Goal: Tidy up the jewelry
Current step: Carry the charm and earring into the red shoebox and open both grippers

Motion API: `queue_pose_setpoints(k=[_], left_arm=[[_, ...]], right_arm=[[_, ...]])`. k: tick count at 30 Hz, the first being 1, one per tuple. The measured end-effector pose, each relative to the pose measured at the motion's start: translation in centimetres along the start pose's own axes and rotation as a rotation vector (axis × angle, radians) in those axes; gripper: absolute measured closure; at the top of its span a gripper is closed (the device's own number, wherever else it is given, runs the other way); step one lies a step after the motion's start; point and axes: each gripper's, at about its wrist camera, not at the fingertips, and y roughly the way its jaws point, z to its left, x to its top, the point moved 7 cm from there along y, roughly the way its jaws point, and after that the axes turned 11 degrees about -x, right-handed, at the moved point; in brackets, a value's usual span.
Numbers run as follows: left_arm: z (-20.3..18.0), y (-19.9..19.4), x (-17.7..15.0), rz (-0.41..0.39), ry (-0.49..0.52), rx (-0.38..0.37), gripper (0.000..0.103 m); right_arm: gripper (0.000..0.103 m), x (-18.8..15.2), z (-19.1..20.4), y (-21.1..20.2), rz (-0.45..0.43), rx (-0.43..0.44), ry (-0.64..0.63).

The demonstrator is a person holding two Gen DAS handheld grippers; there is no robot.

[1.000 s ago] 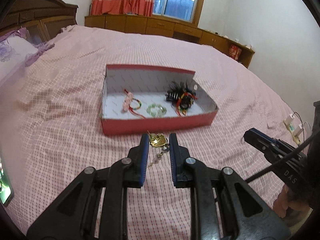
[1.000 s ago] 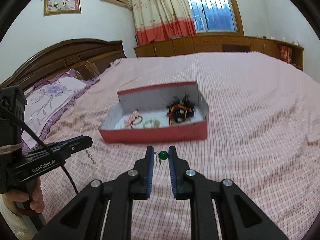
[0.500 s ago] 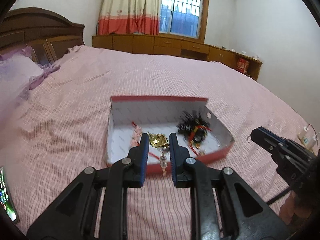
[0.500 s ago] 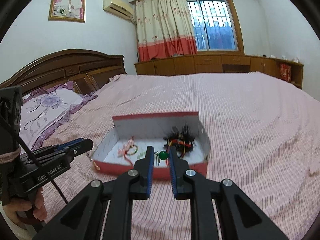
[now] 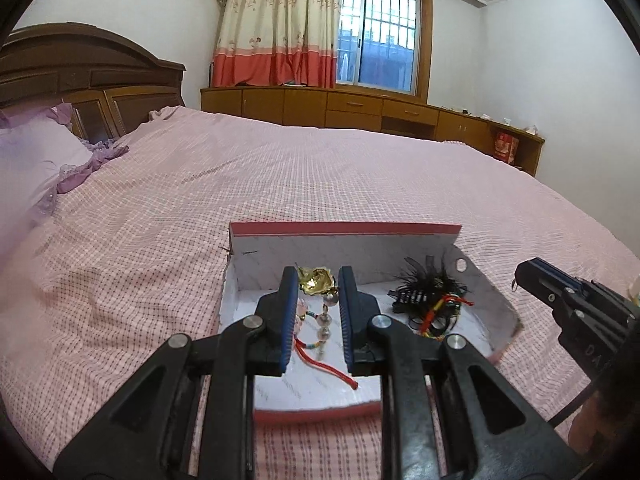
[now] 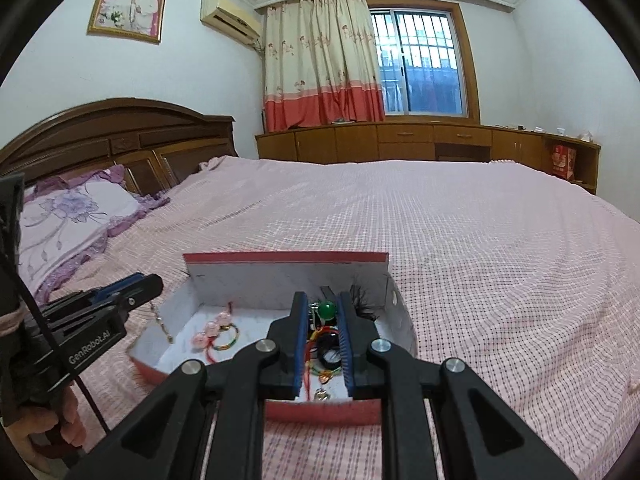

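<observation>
Left gripper [image 5: 318, 280] pinches a gold earring [image 5: 317, 281], its beads dangling above the red box [image 5: 344, 229] floor, well inside the walls. Open pink bedspread [image 5: 160, 216] surrounds the box.

From the right wrist, the right gripper [image 6: 323, 308] grips a green-bead earring [image 6: 327, 310] over the box's right end, near the side wall.

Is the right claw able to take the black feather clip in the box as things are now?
Probably not yet: the right claw is shut on a green bead earring, though the black feather clip lies uncovered in the box.
</observation>
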Motion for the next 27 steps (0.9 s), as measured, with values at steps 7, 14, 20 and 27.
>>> queue_pose_setpoints(k=[7,14,20,27], left_arm=[[1.4,2.4,-0.8,0.019,-0.028,0.028,0.091],[2.1,3.6,-1.9,0.046,-0.045,0.043,0.091],[2.0,3.9,-1.9,0.055,-0.039,0.041,0.089],[1.5,3.1,-1.7,0.067,-0.033,0.025,0.080]], right_arm=[[0.087,-1.0,-0.5,3.4,0.032,-0.031,-0.015],[0.087,-2.3,-1.2,5.8,0.084,-0.050,-0.004],[0.086,-2.7,-1.3,6.3,0.110,-0.044,-0.002],[0.080,-2.2,-1.5,5.7,0.112,-0.031,0.026]])
